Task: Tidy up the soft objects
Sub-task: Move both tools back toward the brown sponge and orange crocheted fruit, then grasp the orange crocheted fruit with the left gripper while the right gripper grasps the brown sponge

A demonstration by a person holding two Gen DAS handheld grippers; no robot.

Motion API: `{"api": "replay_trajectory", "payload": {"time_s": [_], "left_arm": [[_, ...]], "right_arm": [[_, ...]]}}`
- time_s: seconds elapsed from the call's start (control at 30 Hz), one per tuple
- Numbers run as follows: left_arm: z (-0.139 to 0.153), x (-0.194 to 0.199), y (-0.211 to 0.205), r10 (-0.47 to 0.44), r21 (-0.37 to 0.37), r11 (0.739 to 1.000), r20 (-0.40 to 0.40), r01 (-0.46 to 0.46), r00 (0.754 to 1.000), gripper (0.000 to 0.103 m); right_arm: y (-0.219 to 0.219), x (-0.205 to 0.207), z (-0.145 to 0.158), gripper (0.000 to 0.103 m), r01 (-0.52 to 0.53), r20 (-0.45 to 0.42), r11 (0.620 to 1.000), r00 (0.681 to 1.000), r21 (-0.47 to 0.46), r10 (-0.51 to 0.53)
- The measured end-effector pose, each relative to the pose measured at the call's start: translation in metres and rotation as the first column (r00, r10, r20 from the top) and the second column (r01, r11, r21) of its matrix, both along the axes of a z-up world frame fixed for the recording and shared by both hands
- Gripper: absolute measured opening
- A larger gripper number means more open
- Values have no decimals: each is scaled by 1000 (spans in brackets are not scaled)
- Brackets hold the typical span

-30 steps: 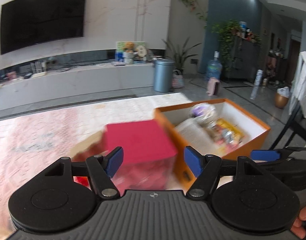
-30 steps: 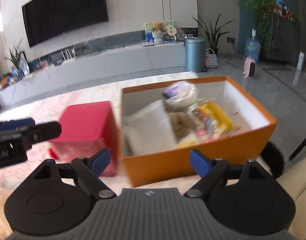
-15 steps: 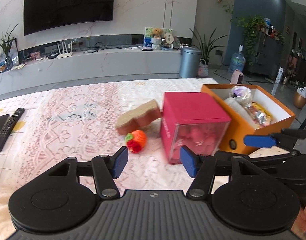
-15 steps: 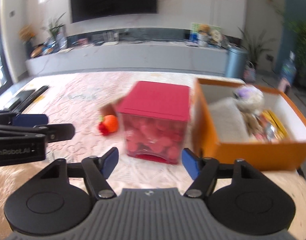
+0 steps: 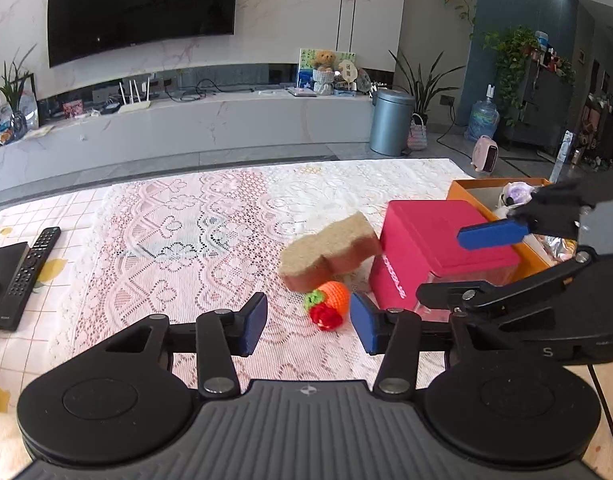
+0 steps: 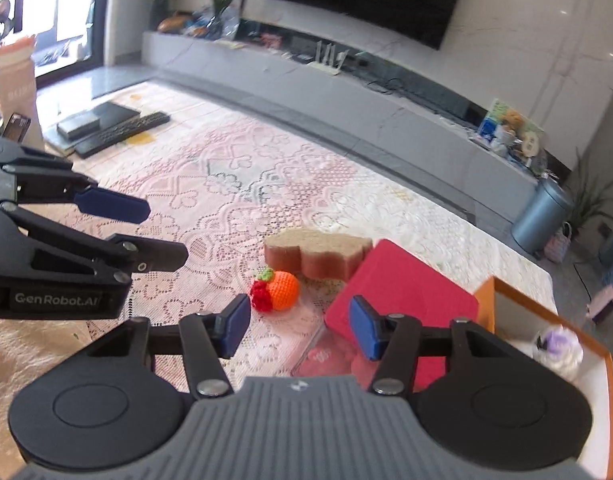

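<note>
Just ahead on the lace tablecloth (image 5: pixel 186 240) lies the crocheted orange toy (image 5: pixel 328 302), touching a tan sponge (image 5: pixel 330 248) beside the red box (image 5: pixel 438 248). Both the left gripper (image 5: pixel 308 322) and right gripper (image 6: pixel 296 322) have been narrowing, jaws apart, pinching nothing

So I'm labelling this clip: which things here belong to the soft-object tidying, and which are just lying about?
Job: crocheted orange toy, tan sponge, orange box, red-lidded container.
Lying about: remote control, black set-top box, bin, teddy bear.
</note>
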State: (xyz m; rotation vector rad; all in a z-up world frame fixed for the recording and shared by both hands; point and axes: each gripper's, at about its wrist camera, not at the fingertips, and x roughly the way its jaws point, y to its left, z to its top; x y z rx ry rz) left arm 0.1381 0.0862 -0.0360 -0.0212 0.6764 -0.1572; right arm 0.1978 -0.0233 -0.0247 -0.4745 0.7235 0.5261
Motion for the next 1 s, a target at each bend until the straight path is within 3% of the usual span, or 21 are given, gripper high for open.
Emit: {"api": "replay_trajectory", "payload": {"time_s": [0.2, 0.47, 0.53, 0.67, 1.0], "left_arm": [[-5, 24, 14, -4, 6, 1000, -38, 4, 999, 57], [-23, 42, 28, -65, -45, 997, -119, 60, 991, 56], [-29, 45, 27, -83, -58, 995, -133, 75, 988, 56], [-43, 59, 18, -124, -96, 989, -166, 109, 978, 57], [-79, 101, -15, -149, -44, 989, -232, 143, 961, 60]], "right_arm": [[16, 39, -2, 54, -72, -78, 993, 995, -92, 65], [28, 75, -11, 54, -153, -119, 963, 985, -222, 129], [30, 82, -14, 49, -167, -128, 956, 982, -242, 139], [30, 94, -20, 48, -165, -141, 952, 981, -258, 132], [35, 110, -26, 49, -193, -134, 944, 978, -267, 162]]}}
